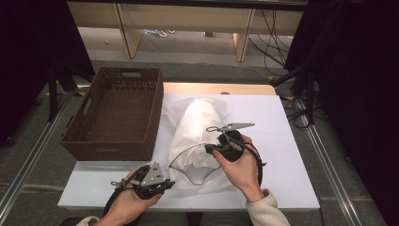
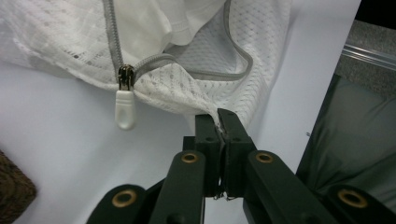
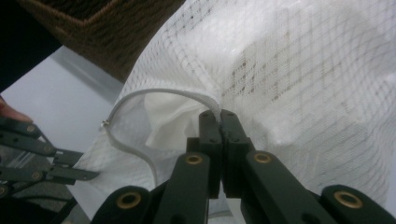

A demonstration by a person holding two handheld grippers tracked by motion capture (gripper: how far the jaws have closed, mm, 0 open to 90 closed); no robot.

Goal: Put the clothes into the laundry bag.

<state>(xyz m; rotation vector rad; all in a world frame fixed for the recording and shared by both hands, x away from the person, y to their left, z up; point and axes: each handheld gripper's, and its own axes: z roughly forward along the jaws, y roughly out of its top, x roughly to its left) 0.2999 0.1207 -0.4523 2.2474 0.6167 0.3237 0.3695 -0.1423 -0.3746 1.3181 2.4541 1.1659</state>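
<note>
Holding the white mesh bag [image 1: 195, 136] open on the white table [image 1: 277, 141] just beside the wicker basket [image 1: 115, 113], both grippers are clenched on fabric: the left gripper [image 2: 218, 114] has its jaws pinched on the lower edge of the bag's mouth, a little way from the zipper pull [image 2: 125, 108], and the right gripper [image 3: 219, 114] has its jaws clamped on the upper rim by the grey zipper tape [image 3: 154, 95]. The white cloth [image 3: 170, 116] lies inside the bag, showing through the gaping mouth. The main risk, as I judge it, is the thin mesh slipping out of either pinch, since each grip catches only a narrow fold at the very tips; a pull in opposite directions could free one edge and let the mouth sag shut. A harder tug could also snag or tear the open weave on the jaw corners. If the aim is to close the zipper, the pull hangs loose and away from both grippers, so one of them would have to let go and re-grasp, and the bag could shift or the cloth could spill out meanwhile. Whether cloth is caught in the zipper track is hard to tell from here; if so, the slider may jam. Dragging the bag sideways could also nudge the basket at the table's edge.
</note>
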